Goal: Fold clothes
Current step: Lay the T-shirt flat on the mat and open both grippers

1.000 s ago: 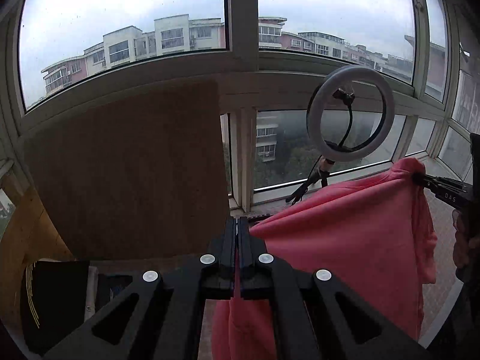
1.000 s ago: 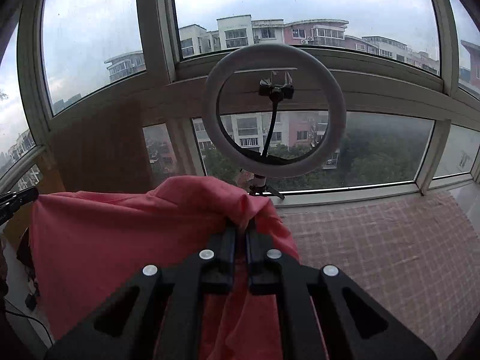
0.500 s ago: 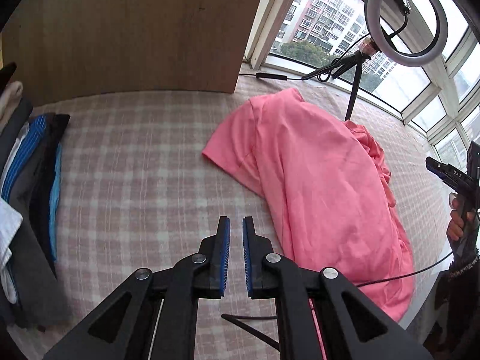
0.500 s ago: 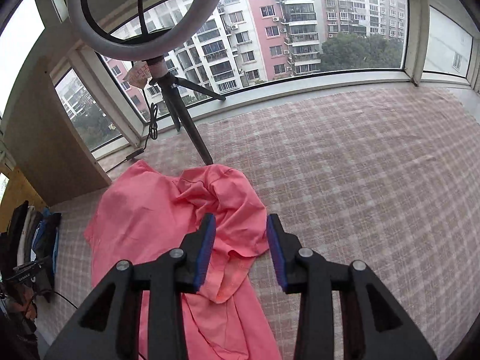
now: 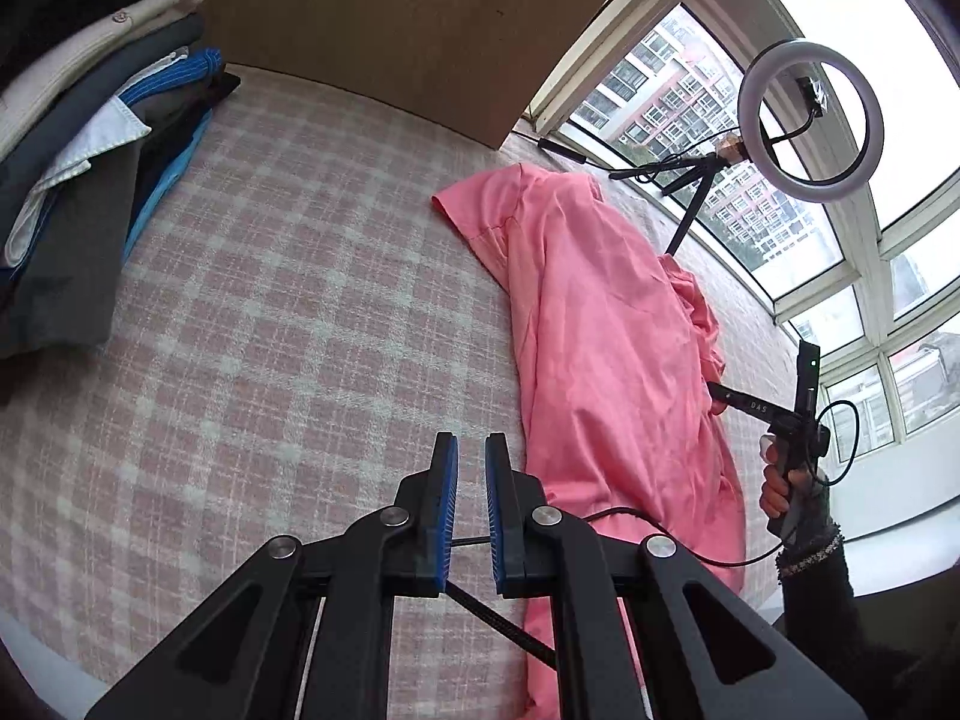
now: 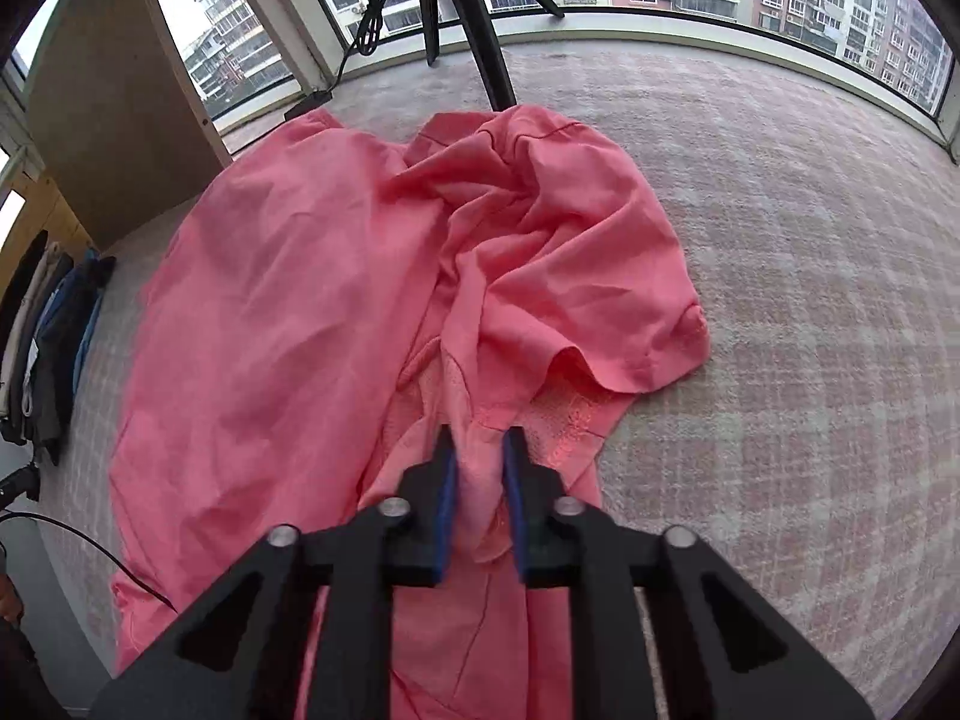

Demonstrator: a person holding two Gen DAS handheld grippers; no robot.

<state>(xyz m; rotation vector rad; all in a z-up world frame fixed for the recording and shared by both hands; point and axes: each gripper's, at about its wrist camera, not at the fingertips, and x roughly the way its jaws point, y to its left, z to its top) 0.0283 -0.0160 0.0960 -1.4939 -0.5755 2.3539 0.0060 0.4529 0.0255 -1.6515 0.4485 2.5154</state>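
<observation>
A pink shirt (image 5: pixel 600 348) lies rumpled on the checked cloth (image 5: pixel 270 300), stretching from the window side toward the near edge. My left gripper (image 5: pixel 471 450) hovers over bare cloth just left of the shirt, its blue pads slightly apart with nothing between them. In the right wrist view the shirt (image 6: pixel 288 312) fills the middle, bunched into folds near the top. My right gripper (image 6: pixel 480 450) is low over it, open, with a ridge of pink fabric between its pads. In the left wrist view the right gripper (image 5: pixel 717 389) touches the shirt's right edge, held by a hand (image 5: pixel 786 480).
A stack of folded clothes (image 5: pixel 90 150) sits at the left edge, also visible as a stack of clothes (image 6: pixel 48 330) in the right wrist view. A ring light (image 5: pixel 810 120) on a tripod (image 6: pixel 480 30) stands by the windows. A wooden board (image 5: pixel 390 18) leans behind. A black cable (image 5: pixel 660 534) crosses the shirt's lower end.
Both grippers let go of the lifted shirt, which now lies on the cloth. The right gripper dropped to the shirt and its jaws narrowed around a fold. The left stays slightly open.
</observation>
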